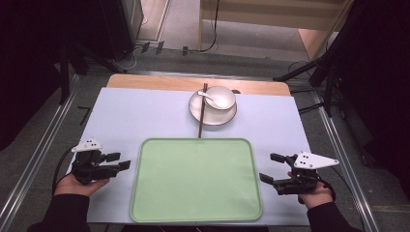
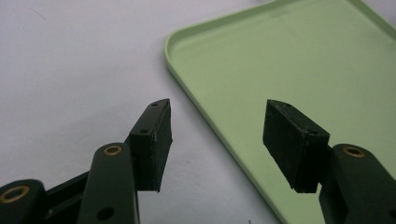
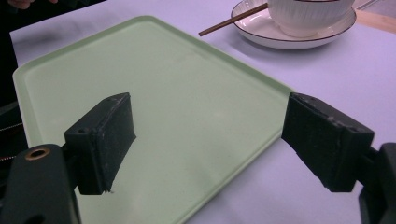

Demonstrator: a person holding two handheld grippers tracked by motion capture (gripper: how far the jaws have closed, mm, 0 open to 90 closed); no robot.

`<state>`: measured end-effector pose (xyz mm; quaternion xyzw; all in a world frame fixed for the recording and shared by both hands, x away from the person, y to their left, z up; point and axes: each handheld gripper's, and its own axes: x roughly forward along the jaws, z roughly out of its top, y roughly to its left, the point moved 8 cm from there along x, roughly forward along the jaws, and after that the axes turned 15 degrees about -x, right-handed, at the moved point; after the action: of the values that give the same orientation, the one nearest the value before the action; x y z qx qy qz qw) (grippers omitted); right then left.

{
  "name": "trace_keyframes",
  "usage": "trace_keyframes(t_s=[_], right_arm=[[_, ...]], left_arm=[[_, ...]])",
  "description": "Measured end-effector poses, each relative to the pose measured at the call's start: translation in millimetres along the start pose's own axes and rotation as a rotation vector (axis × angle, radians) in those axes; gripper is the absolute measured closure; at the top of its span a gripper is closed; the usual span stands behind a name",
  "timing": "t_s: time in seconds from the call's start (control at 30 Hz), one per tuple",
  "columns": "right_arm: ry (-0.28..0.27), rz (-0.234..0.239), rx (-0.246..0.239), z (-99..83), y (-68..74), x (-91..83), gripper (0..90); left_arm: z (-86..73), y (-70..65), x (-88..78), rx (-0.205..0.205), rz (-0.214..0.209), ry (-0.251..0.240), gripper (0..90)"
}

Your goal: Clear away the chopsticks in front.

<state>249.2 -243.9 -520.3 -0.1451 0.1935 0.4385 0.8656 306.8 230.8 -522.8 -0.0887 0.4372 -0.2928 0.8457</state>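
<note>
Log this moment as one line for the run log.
left gripper: open, nothing held, left of green tray | right gripper: open, nothing held, right of tray | bowl on plate behind tray

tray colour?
Pale green, plain with no pattern; the tray shows best in the high view, lying between the two grippers.

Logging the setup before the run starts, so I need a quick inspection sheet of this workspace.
Surface: pale sheet over a wooden table.
Job's things: green tray, nothing on it; both grippers flank it.
Clutter: white bowl with spoon on a plate; chopsticks lean across the plate's rim.
Grippers: left hand-held gripper open, holding nothing; right hand-held gripper open, holding nothing.
Cables: one trails from the left hand-held gripper; more on the floor.
Surroundings: dark stands, metal rails.
</note>
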Motion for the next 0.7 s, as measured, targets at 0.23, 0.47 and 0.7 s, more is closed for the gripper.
trace_keyframes(t_s=[0.23, 0.47, 0.7], right_arm=[[0.005, -0.003, 0.0, -0.7, -0.1, 0.2, 17.2], [0.007, -0.008, 0.001, -1.3, -0.2, -0.1, 17.2], [0.004, -0.006, 0.006, -0.9, 0.2, -0.4, 17.1]], left_arm=[[11.2, -1.6, 1.6, -0.135, -0.034, 0.026, 41.6], [28.3, -13.9, 10.8, -0.068, -0.008, 0.047, 38.1], [52.6, -29.4, 20.8, -0.016, -0.008, 0.069, 33.6]])
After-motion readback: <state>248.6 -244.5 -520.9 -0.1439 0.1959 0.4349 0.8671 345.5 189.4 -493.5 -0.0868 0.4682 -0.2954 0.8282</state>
